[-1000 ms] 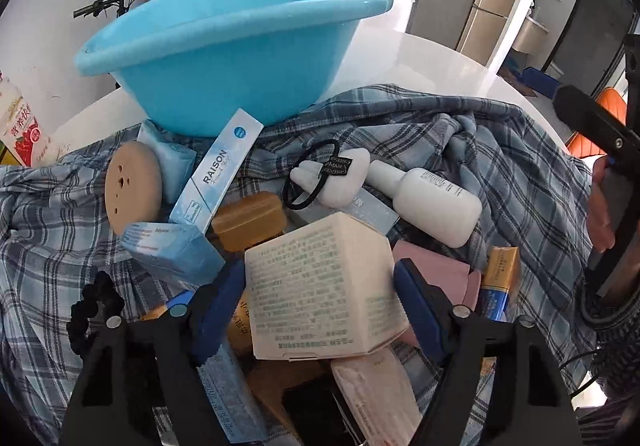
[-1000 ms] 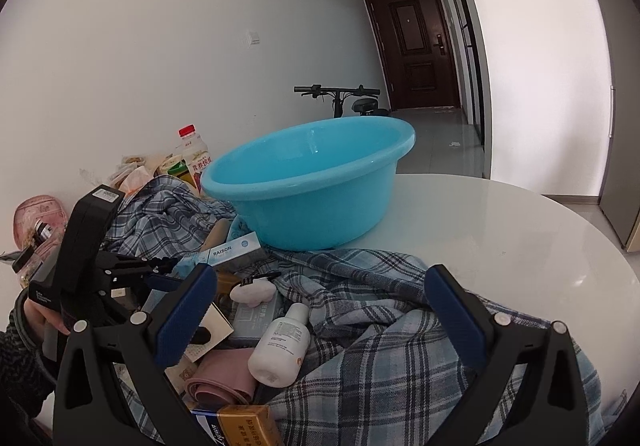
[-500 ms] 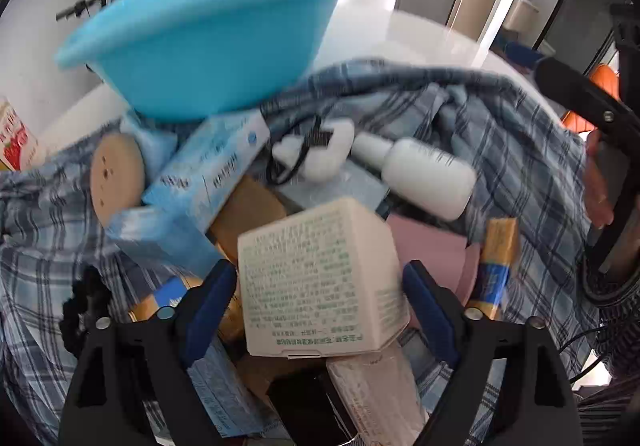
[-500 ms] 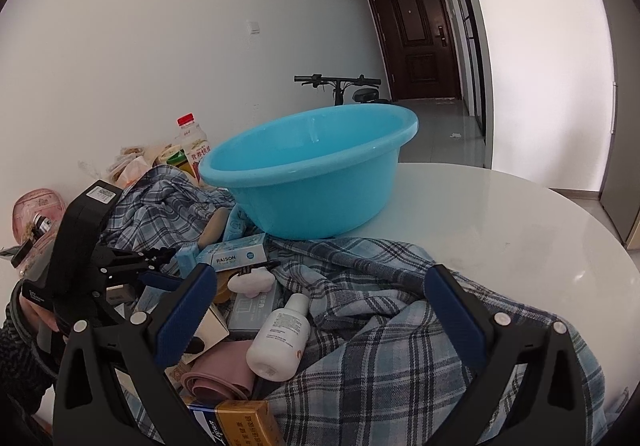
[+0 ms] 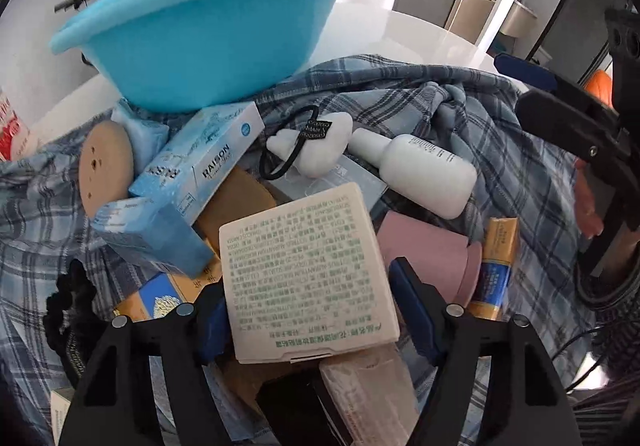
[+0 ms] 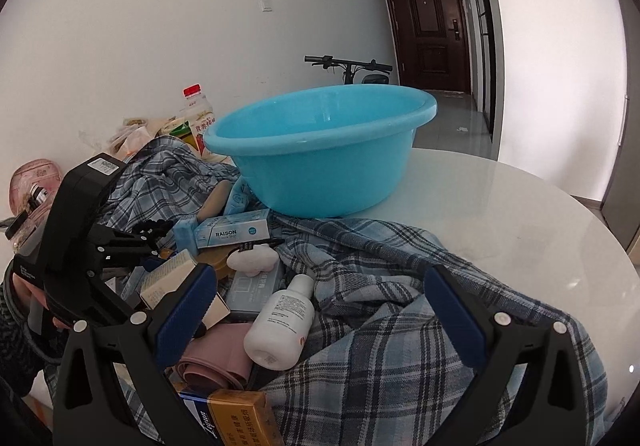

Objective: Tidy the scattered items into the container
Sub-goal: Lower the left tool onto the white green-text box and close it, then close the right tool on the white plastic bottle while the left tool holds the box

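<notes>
My left gripper [image 5: 310, 310] is shut on a cream box with green print [image 5: 304, 270] and holds it a little above the pile; the box also shows in the right wrist view [image 6: 172, 278]. The blue basin [image 5: 208, 29] stands behind the pile, empty in the right wrist view [image 6: 324, 141]. My right gripper [image 6: 320, 310] is open and empty over the plaid cloth [image 6: 400, 326]. In the pile lie a white bottle [image 5: 420, 169], a RAISON box [image 5: 200, 157], a white cloud-shaped piece with a black hair tie [image 5: 316, 149], and a pink pouch [image 5: 428, 254].
A round cork disc [image 5: 106, 169], a yellow pack [image 5: 496, 262] and more boxes lie on the cloth. A red-capped drink bottle [image 6: 198, 113] and bags stand at the wall. The white round table [image 6: 520, 213] extends right. A bicycle [image 6: 348, 65] stands behind.
My left gripper has closed on the cream box and lifted it slightly, tilting it. The RAISON box has shifted to lie flatter. The right gripper has barely moved.
</notes>
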A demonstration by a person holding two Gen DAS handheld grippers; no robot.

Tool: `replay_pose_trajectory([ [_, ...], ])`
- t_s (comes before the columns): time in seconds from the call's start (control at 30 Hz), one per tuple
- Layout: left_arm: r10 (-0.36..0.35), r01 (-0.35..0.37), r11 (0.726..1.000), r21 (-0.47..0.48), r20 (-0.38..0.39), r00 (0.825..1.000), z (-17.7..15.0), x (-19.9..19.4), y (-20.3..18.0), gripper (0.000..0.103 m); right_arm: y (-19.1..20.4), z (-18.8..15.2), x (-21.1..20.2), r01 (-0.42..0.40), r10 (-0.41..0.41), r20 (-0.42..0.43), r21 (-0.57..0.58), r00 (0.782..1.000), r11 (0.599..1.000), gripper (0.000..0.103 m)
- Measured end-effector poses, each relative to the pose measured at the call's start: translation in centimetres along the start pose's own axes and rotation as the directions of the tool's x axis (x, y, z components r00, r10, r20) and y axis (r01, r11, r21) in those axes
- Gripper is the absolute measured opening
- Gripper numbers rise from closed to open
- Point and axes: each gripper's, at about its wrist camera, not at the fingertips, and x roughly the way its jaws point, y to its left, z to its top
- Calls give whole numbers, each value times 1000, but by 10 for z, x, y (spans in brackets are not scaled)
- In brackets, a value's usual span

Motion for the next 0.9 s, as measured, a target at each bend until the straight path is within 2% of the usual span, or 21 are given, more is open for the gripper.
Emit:
replay_pose_trajectory([
  [0.13,20,-21,1000,10,43,999,-3,-7,-7,70,2,0,-4,-10,10,17,-14,1000,1000,103],
  [0.3,43,-41,999,-27,87,995,-7,-16,0,70,8,0,-6,-43,44,20,-60,999,997,103],
  [0.43,-12,18,998,-55,101,995,-11,-17,11,69,24,-3,-11,-63,67,32,-128,997,990,103],
  [0.5,-15,21,998,-59,99,995,-13,-13,10,70,31,-5,-11,-66,72,35,-160,997,985,103],
  [0.6,22,-18,999,-36,98,995,-16,-4,4,69,36,-7,-8,-50,55,19,-175,998,983,98],
  [0.7,67,-65,998,-13,144,987,-17,-3,-2,69,36,-8,-5,-53,55,6,-169,998,984,89],
  [0.77,80,-79,997,-14,147,986,-16,-2,-4,69,35,-9,-4,-25,26,7,-173,1000,985,81],
  [0.9,86,-82,996,-34,131,988,-12,1,-5,70,35,-10,-5,3,0,16,-178,1000,984,76],
])
